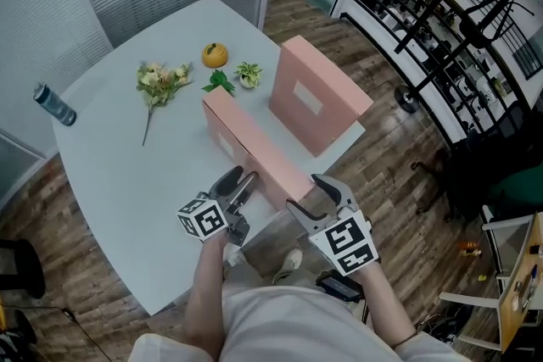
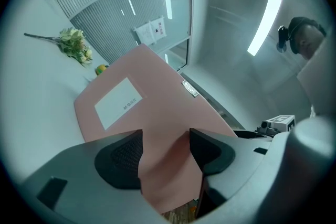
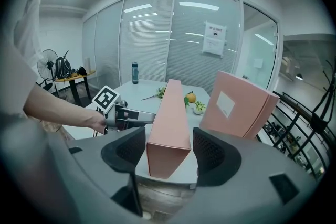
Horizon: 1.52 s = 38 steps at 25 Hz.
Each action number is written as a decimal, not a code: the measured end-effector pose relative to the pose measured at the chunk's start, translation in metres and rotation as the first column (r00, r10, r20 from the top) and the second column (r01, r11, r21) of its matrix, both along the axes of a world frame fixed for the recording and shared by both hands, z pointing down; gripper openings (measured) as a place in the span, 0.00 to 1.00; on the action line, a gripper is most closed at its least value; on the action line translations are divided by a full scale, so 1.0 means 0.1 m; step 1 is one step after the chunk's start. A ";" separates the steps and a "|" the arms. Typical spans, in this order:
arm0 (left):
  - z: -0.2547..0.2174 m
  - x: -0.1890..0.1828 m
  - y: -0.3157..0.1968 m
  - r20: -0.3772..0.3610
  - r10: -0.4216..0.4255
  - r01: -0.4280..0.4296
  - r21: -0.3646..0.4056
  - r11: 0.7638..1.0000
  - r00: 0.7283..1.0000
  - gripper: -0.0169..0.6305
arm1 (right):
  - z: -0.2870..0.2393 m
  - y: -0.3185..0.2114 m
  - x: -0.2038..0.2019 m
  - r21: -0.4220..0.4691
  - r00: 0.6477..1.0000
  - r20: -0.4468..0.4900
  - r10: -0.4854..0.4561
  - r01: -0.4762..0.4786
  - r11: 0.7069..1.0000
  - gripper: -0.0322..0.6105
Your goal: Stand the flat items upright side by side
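Note:
Two flat pink boxes are on the white table (image 1: 119,174). The far box (image 1: 316,97) (image 3: 236,105) stands on edge near the table's right side, its white label facing me. The near box (image 1: 254,150) (image 3: 169,128) (image 2: 157,113) stands on its long edge and runs toward me. My right gripper (image 1: 305,192) (image 3: 168,152) is open, its jaws straddling the near end of this box with small gaps either side. My left gripper (image 1: 241,180) (image 2: 165,149) is open at the box's left face, close to that end. Whether its tips touch the face is unclear.
A flower sprig (image 1: 157,85), an orange (image 1: 215,55) and a small green plant (image 1: 248,74) lie at the table's far side. A bottle (image 1: 53,104) lies at the left edge. The table's front edge is right under both grippers. Racks and a chair stand on the right.

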State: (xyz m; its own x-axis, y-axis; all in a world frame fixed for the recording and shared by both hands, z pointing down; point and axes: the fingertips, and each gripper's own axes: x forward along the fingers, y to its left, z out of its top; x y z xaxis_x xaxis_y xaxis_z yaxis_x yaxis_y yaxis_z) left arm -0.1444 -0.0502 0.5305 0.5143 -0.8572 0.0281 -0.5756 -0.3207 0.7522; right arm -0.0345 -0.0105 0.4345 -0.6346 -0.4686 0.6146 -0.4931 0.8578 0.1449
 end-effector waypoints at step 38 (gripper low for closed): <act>-0.22 -0.79 -0.31 -0.204 -0.074 0.093 0.085 0.992 0.976 0.44 | 0.09 -1.14 -1.87 -0.282 0.994 -0.098 -0.051 0.022 0.959 0.59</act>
State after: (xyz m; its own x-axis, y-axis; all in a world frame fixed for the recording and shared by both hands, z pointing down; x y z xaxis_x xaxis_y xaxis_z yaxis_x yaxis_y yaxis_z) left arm -0.2238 -0.0811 0.5082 0.4276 -0.8914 -0.1501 -0.4443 -0.3519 0.8239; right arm -0.2214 -0.1249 0.4440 -0.5740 -0.2455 0.7812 -0.4557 0.8884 -0.0556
